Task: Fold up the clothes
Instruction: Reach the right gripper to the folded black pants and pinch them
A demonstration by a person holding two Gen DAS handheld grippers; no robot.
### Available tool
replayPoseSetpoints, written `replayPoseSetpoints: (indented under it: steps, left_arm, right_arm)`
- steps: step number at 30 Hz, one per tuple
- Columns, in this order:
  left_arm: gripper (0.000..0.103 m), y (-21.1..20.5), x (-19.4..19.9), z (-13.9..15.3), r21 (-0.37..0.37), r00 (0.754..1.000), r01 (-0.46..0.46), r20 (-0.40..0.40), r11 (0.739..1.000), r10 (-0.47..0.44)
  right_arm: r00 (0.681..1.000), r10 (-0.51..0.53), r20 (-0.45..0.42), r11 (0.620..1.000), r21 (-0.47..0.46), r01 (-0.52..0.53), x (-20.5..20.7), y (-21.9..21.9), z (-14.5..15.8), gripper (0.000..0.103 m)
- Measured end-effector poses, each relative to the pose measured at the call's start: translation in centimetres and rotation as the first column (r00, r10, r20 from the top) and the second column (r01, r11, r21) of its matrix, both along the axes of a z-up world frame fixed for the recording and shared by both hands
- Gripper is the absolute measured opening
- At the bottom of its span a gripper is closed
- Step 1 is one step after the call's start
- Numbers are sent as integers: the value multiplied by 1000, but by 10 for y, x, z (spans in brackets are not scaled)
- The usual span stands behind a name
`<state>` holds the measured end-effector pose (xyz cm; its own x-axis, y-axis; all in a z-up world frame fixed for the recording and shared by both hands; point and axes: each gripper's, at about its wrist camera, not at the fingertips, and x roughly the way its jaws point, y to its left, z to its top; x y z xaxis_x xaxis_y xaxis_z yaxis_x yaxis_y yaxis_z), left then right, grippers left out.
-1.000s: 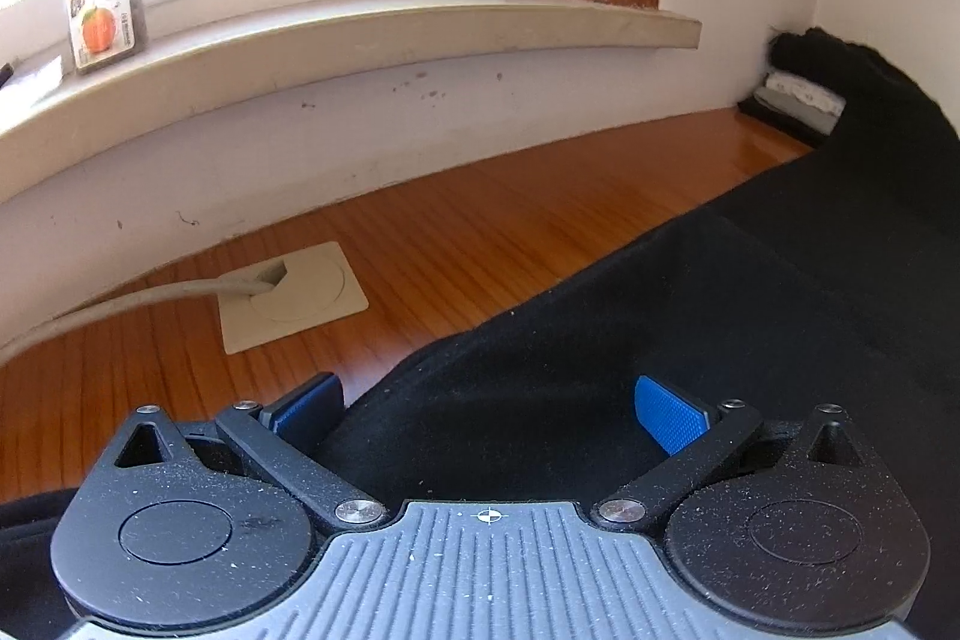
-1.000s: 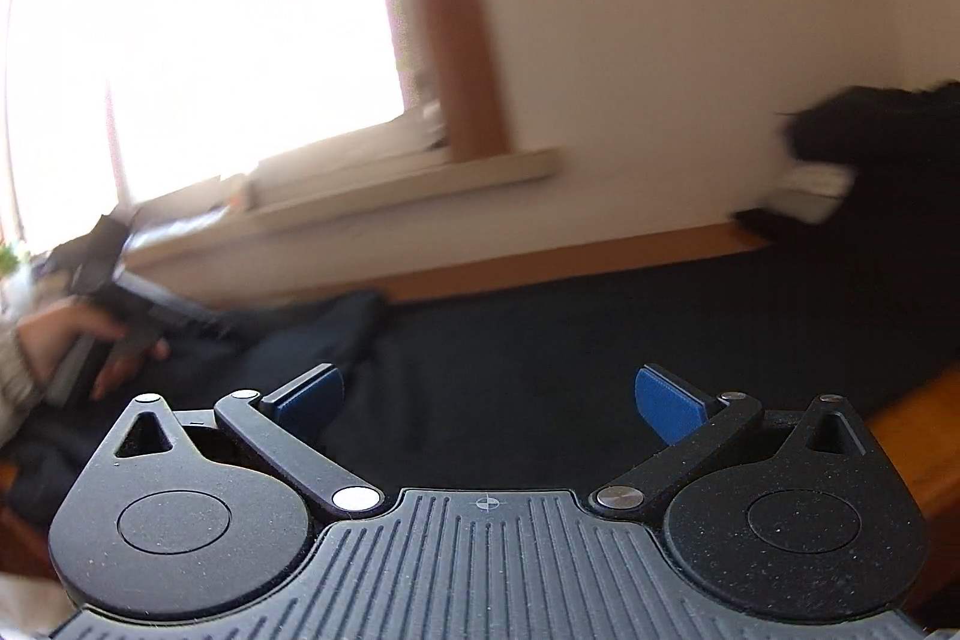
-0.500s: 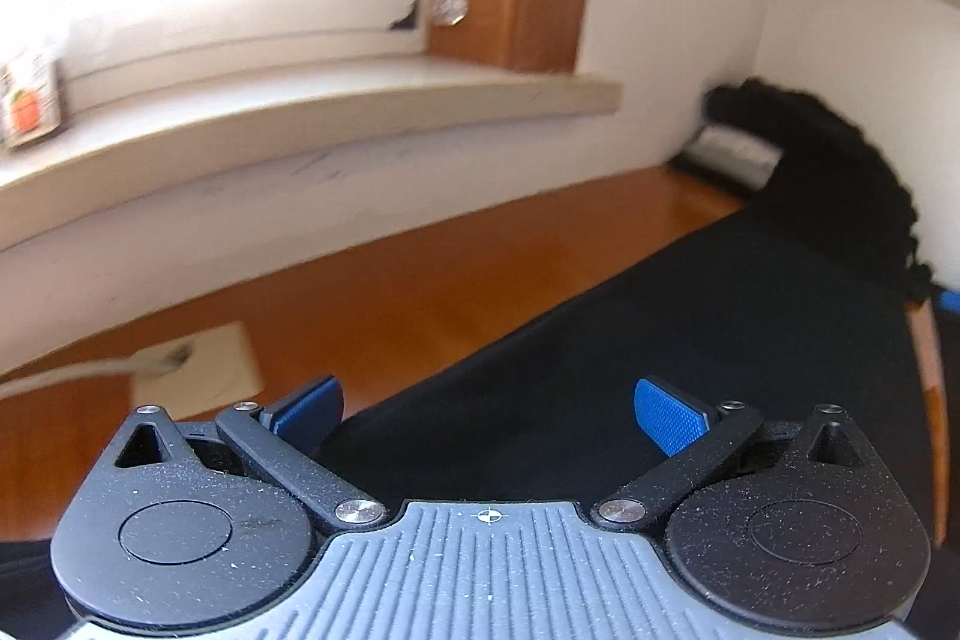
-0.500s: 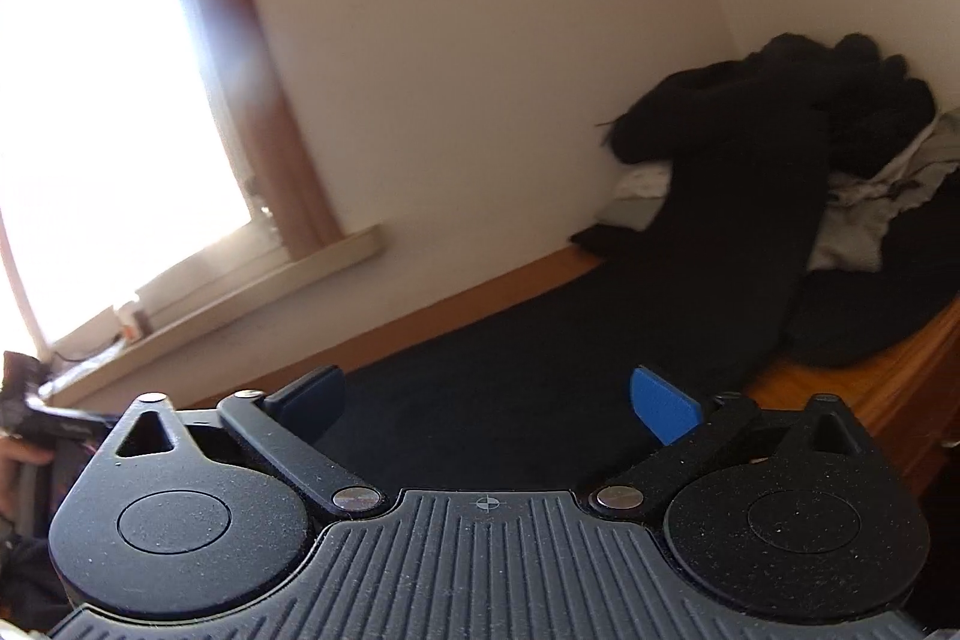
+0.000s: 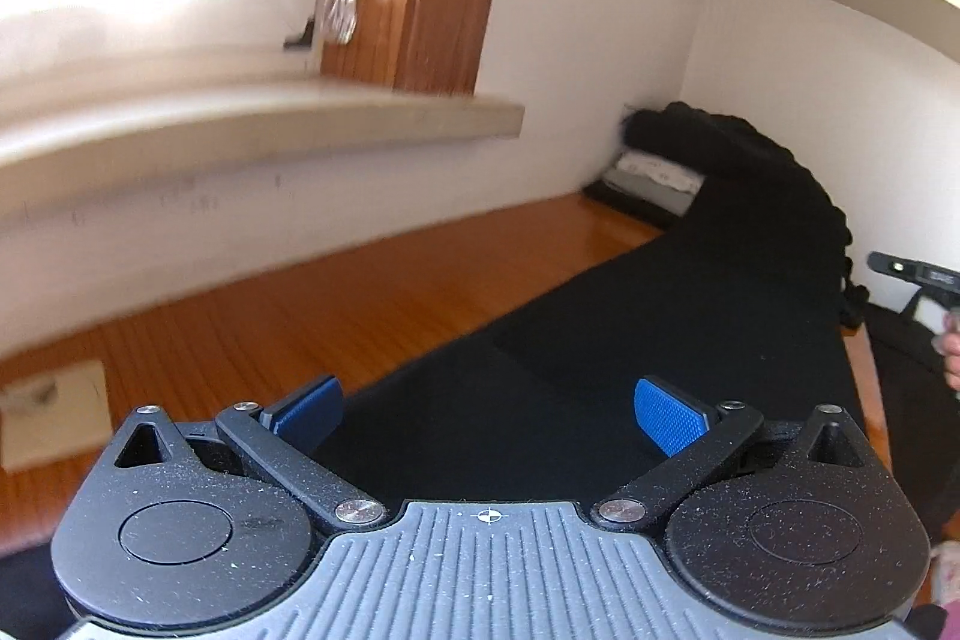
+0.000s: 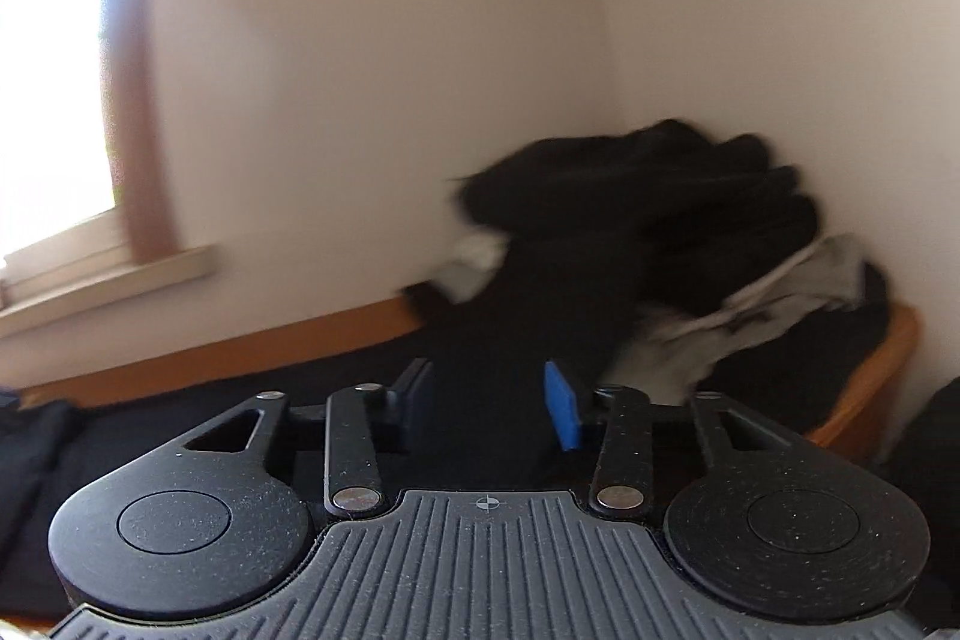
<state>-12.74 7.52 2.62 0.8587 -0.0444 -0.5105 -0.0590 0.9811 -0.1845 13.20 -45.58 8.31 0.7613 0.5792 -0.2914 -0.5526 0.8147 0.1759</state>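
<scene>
1. My left gripper [image 5: 489,415] stands with its jaws wide apart. The near end of the black garment [image 5: 630,340] lies between the blue pads [image 5: 669,421], but neither pad presses on it.
2. My right gripper [image 6: 489,403] has just been closing its jaws. They now stand narrow with a gap left, black cloth showing between them; I cannot tell whether the pads have bitten yet.
3. The garment lies stretched flat along the wooden surface [image 5: 360,310], running from my fingers toward the corner.
4. Its far end rises onto the pile of clothes [image 6: 660,232] heaped against the wall.
5. Judged step: taking hold of the near edge before a fold.
6. The next move calls for a confirmed pinch on both sides, then an even lift so the cloth stays square.
</scene>
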Motion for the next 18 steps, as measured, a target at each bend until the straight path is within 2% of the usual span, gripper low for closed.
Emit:
replayPoseSetpoints:
  steps: [2,5,8,12,17,18]
  left_arm:
    - [103,-3,3,-2,18,999,-6,-33,1000,7]
    - [103,-13,10,-3,79,997,-1,-71,997,7]
    - [103,-17,10,-5,112,996,4,-85,994,5]
    - [103,-17,11,-6,113,996,5,-89,994,5]
    - [103,-17,11,-6,113,996,4,-85,994,6]
    - [103,-17,11,-5,114,997,4,-83,993,5]
  right_arm:
    - [999,-43,-9,999,-2,43,18,-4,-2,26]
    - [995,-103,-19,995,8,103,41,-8,-5,26]
    - [993,-112,-44,993,42,114,57,-9,-7,27]
    - [993,-89,-74,993,73,95,67,-5,-7,28]
    - [989,-109,-95,993,43,114,76,5,-8,28]
    - [989,-111,-94,992,48,116,77,6,-8,22]
